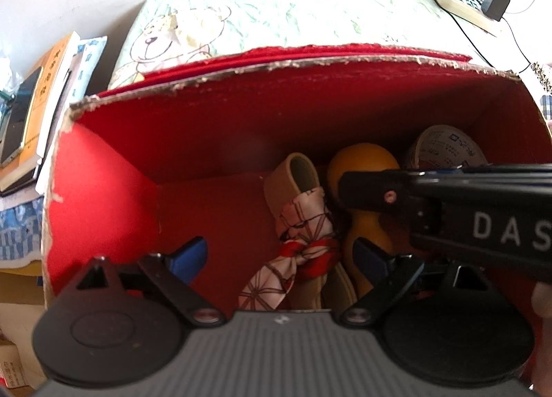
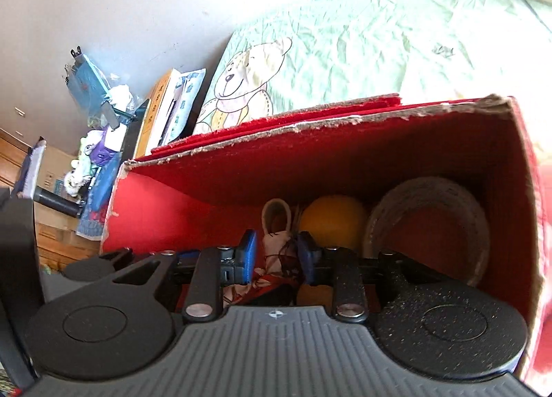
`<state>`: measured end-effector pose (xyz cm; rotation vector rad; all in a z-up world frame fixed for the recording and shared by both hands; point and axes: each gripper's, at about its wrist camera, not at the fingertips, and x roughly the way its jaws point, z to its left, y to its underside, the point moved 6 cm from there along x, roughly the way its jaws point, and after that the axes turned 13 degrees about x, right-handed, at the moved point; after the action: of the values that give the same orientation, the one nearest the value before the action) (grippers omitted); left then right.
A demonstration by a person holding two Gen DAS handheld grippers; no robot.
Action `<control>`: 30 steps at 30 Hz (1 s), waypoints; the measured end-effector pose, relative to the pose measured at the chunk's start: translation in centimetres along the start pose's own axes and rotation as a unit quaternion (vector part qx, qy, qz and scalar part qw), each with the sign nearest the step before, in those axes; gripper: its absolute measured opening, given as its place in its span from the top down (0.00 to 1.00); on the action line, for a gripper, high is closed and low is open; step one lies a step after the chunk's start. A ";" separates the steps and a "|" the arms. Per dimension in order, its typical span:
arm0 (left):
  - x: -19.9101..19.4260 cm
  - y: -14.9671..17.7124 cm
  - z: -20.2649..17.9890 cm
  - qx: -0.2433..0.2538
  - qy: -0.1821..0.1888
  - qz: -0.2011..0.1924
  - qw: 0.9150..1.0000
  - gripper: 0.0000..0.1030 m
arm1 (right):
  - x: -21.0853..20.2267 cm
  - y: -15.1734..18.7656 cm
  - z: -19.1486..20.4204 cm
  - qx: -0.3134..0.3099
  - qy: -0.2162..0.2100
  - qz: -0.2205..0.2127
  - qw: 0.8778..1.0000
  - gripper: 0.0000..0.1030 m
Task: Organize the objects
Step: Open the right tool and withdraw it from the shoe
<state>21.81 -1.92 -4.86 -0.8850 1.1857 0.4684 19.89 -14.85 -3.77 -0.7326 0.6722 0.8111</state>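
A red cardboard box [image 1: 193,141] lies open towards me on a bear-print sheet. Inside lie a beige strap with a red-and-white patterned cloth bow [image 1: 303,235], a yellow gourd-shaped object [image 1: 362,169] and a roll of tape [image 1: 445,148]. My left gripper [image 1: 279,259] is open just inside the box, the bow between its blue pads. My right gripper [image 2: 276,255] is deep in the box, its blue pads close on either side of the patterned cloth [image 2: 276,252]. The gourd [image 2: 331,224] and the tape roll [image 2: 427,228] sit behind and to the right.
The right gripper's black body [image 1: 465,217] crosses the left wrist view from the right. Books [image 1: 45,103] are stacked to the left of the box. A power strip with an adapter [image 1: 472,3] lies on the sheet at the far right. Clutter [image 2: 96,141] stands at the left.
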 end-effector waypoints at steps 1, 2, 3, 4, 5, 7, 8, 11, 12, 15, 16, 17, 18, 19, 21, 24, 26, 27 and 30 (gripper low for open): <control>0.0 0.0 0.0 0.001 -0.002 -0.001 1.000 0.12 | 0.5 -0.4 0.4 -0.008 0.008 -0.008 1.000 0.71; 0.1 -0.1 0.0 0.001 -0.003 -0.001 1.000 0.12 | 0.2 0.2 0.7 -0.016 0.015 -0.013 1.000 0.71; 0.4 -0.3 0.2 0.002 -0.003 -0.001 1.000 0.12 | 0.3 0.1 0.9 -0.024 0.021 -0.015 0.999 0.71; 1.0 -0.2 0.6 0.002 -0.003 -0.003 1.000 0.12 | 0.3 -0.4 0.8 -0.032 0.025 -0.017 0.999 0.71; 0.9 -0.2 0.5 0.003 -0.004 -0.003 1.000 0.12 | 0.4 -0.3 1.1 -0.037 0.029 -0.021 0.999 0.71; 0.9 -0.3 0.4 0.007 -0.008 -0.005 1.000 0.12 | -1.3 -0.4 -0.9 -0.035 0.036 -0.036 0.998 0.71; 0.8 -0.3 0.4 0.009 -0.010 -0.005 1.000 0.12 | -1.5 -0.5 -1.3 -0.030 0.037 -0.042 0.998 0.71; 0.5 -0.3 0.3 0.012 -0.012 -0.007 1.000 0.12 | -1.6 -0.7 -2.0 -0.010 0.041 -0.051 0.998 0.71; 0.5 -0.3 0.3 0.012 -0.012 -0.007 1.000 0.12 | -1.7 -0.7 -2.2 -0.007 0.043 -0.055 0.998 0.71; 0.2 -0.3 0.2 0.013 -0.014 -0.009 1.000 0.12 | -2.0 -0.7 -2.4 -0.009 0.047 -0.065 0.997 0.71; 0.1 -0.3 0.2 0.014 -0.015 -0.010 1.000 0.12 | -2.5 -0.7 -2.6 -0.012 0.046 -0.068 0.997 0.71; 0.1 -0.4 0.1 0.015 -0.017 -0.010 1.000 0.12 | -2.6 -0.7 -2.6 -0.016 0.045 -0.071 0.996 0.71; 0.1 -0.4 0.1 0.017 -0.019 -0.010 1.000 0.12 | -2.7 -0.7 -2.6 -0.019 0.047 -0.073 0.996 0.71; 0.1 -0.4 0.1 0.018 -0.020 -0.011 1.000 0.12 | -2.8 -0.7 -2.6 -0.021 0.051 -0.076 0.996 0.71; 0.2 -0.4 0.1 0.018 -0.023 -0.011 1.000 0.12 | -2.8 -0.8 -2.5 -0.029 0.058 -0.078 0.995 0.71; 0.2 -0.5 0.1 0.019 -0.025 -0.012 0.999 0.12 | -2.7 -0.8 -2.1 -0.038 0.059 -0.087 0.994 0.71; 0.2 -0.5 0.1 0.020 -0.029 -0.012 0.999 0.12 | -2.8 -0.8 -2.0 -0.041 0.054 -0.094 0.993 0.71; 0.1 -0.5 0.0 0.021 -0.032 -0.013 0.999 0.12 | -2.9 -0.8 -2.0 -0.041 0.055 -0.098 0.993 0.71; -0.1 -0.5 -0.1 0.024 -0.039 -0.015 0.999 0.12 | -2.8 -0.9 -1.9 -0.044 0.061 -0.101 0.992 0.71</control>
<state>22.11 -2.24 -4.64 -0.8350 1.1058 0.4445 18.70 -17.89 -2.45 -0.9209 0.6622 0.6167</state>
